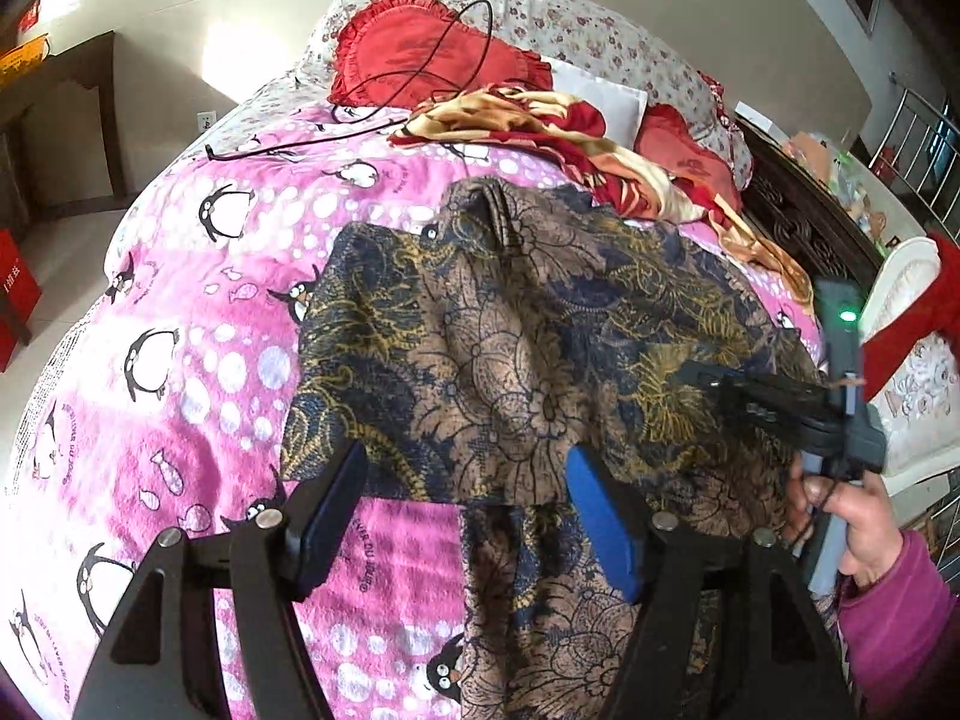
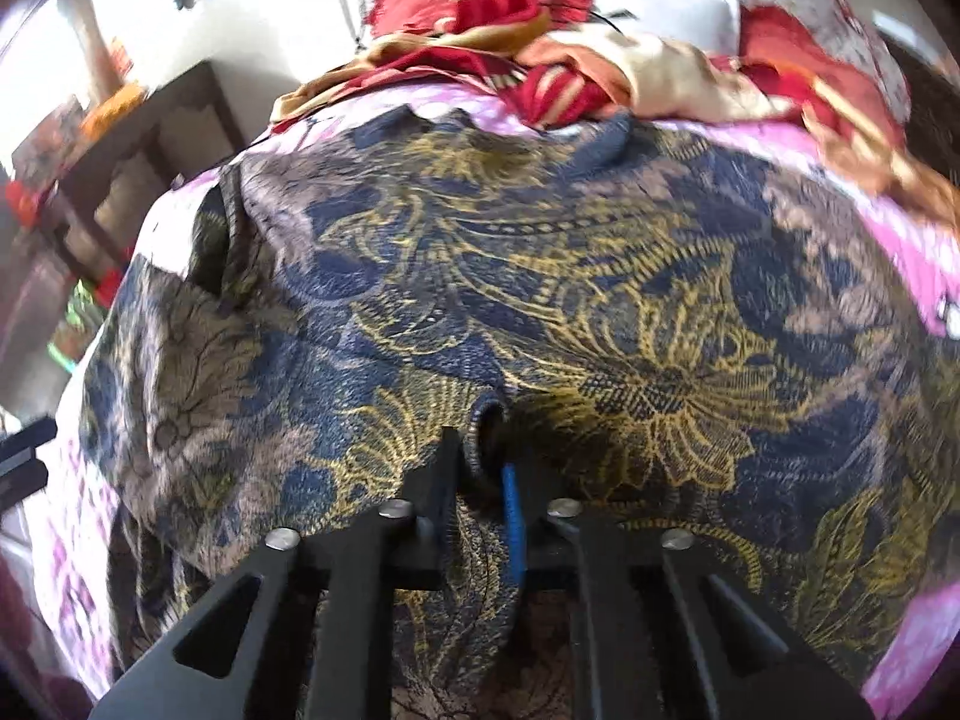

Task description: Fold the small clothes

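Observation:
A dark blue, brown and gold floral garment (image 1: 528, 330) lies spread on the pink penguin blanket (image 1: 198, 312). My left gripper (image 1: 468, 516) hovers open over the garment's near edge, with nothing pressed between its black and blue pads. At the right of the left wrist view a hand holds my right gripper (image 1: 708, 378), which reaches onto the cloth. Seen from the right wrist, the right gripper (image 2: 486, 456) is shut on a raised fold of the floral garment (image 2: 600, 276), the cloth bunched between its pads.
Red frilled pillows (image 1: 420, 54) with a black cable (image 1: 384, 108) and a red and gold blanket (image 1: 540, 120) lie at the head of the bed. A dark carved headboard (image 1: 804, 222) runs along the right. A wooden table (image 1: 66, 114) stands on the floor at left.

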Demonstrator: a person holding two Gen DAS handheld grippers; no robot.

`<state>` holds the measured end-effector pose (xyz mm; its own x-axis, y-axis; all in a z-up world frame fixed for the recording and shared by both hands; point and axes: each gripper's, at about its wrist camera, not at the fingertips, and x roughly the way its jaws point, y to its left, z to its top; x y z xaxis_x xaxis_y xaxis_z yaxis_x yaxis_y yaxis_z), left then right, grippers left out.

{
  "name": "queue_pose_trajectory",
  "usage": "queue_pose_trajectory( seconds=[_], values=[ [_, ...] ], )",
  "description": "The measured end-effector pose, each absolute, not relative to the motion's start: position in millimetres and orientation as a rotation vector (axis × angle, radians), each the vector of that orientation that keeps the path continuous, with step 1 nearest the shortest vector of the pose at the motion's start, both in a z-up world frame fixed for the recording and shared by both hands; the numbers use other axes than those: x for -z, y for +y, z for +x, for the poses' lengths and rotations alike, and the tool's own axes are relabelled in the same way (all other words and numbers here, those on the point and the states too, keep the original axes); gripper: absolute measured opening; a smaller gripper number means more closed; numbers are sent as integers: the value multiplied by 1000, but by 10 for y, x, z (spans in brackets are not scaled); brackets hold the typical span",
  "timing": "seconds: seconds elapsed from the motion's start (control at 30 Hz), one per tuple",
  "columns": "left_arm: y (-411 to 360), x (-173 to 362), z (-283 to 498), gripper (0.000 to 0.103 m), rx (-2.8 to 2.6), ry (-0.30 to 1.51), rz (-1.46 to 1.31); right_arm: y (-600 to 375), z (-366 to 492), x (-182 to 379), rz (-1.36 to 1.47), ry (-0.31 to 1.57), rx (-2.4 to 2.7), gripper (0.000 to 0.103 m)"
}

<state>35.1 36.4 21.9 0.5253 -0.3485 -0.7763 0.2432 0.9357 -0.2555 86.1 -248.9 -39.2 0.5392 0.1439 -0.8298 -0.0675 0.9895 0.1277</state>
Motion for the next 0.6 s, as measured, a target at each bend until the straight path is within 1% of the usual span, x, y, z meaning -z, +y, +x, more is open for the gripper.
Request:
queue_pose_trajectory(
  seconds=[0.13,0.23,0.33,0.5,0.57,0.6],
  values=[
    [326,-215,343,73,362,948,-104,-2665,700,66,94,908,-95,11],
    [259,-184,344,73,367,951,-87,-2995,595,-212,95,840,-6,11],
    [213,-129,344,73,371,963,-80,-3306,623,-371,125,815,79,11],
    [144,25,342,73,362,1001,-65,-3888,576,-318,131,833,293,11],
    [112,94,349,73,355,1019,-51,-4019,626,-165,135,883,323,11],
    [95,121,349,73,348,1025,-40,-4037,645,-106,120,914,328,13]
  ],
)
